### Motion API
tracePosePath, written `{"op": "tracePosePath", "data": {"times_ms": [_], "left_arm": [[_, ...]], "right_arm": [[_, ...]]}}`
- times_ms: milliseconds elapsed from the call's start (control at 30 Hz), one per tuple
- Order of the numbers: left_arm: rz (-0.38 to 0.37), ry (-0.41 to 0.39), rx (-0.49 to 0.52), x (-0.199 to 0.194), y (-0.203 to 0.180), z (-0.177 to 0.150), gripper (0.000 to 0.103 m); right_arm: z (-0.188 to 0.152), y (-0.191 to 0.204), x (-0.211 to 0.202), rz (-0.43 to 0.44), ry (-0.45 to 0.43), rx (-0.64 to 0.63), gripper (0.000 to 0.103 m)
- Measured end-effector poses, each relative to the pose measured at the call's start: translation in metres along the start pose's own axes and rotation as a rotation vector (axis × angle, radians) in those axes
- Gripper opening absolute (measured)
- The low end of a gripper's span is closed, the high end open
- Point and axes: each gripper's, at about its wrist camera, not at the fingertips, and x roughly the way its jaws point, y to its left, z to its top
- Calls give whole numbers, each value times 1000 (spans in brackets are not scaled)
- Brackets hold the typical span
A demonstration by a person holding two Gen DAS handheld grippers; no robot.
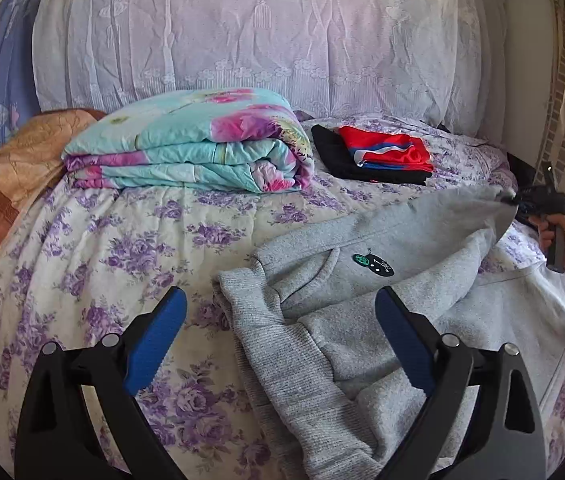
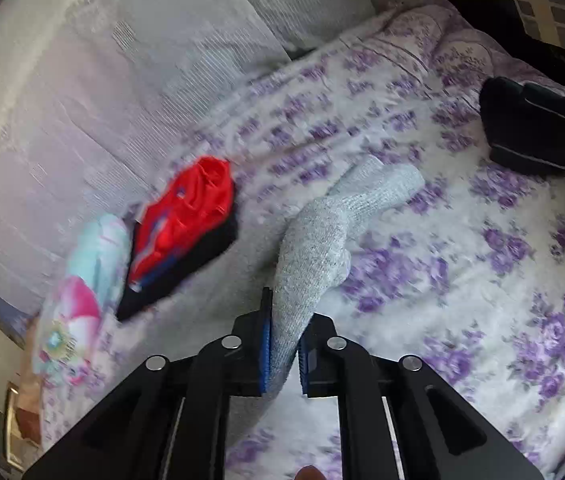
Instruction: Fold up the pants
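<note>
Grey fleece pants (image 1: 362, 300) lie crumpled on the floral bedspread (image 1: 142, 240), ribbed waistband toward me, a small dark logo patch (image 1: 374, 264) on the upper layer. My left gripper (image 1: 278, 312) is open, its blue pads (image 1: 158, 336) spread either side of the waistband, low over it. My right gripper (image 1: 522, 200) shows at the right edge, held by a hand, pulling one leg end taut and off the bed. In the right wrist view the right gripper (image 2: 284, 344) is shut on the grey pants' (image 2: 322, 232) ribbed cuff, which hangs forward above the bed.
A folded turquoise floral quilt (image 1: 194, 148) and a red garment on a black one (image 1: 382, 156) sit at the back, near lace-covered pillows (image 1: 262, 32). An orange pillow (image 1: 10, 184) is at the left. A dark folded garment (image 2: 538, 128) lies far right.
</note>
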Motion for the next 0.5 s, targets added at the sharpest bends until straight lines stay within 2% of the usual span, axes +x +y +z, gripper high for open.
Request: {"op": "tracePosePath", "data": {"times_ms": [33,67,167,267,333,400,467,500], "left_arm": [[1,-3,2,-1,-1,0,93],[4,-5,2,-2,0,0,93],[36,-20,-4,-4,2,2,93],[48,21,-32,8,13,17,93],[37,77,-38,23,19,29,93],[2,123,-33,45,23,42,93],[-8,190,-32,70,26,48,92],[-39,222,-30,82,28,48,92]], "right_arm": [[-4,-12,8,-83,60,14,55],[-7,-22,9,-117,80,47,56],[-21,-37,-22,10,45,139,56],[-38,-4,-52,159,77,72,56],[-48,44,-66,241,98,-79,56],[-61,111,-71,315,123,-330,56],[-74,175,-57,345,167,-604,56],[-83,202,-46,348,196,-732,56]]}}
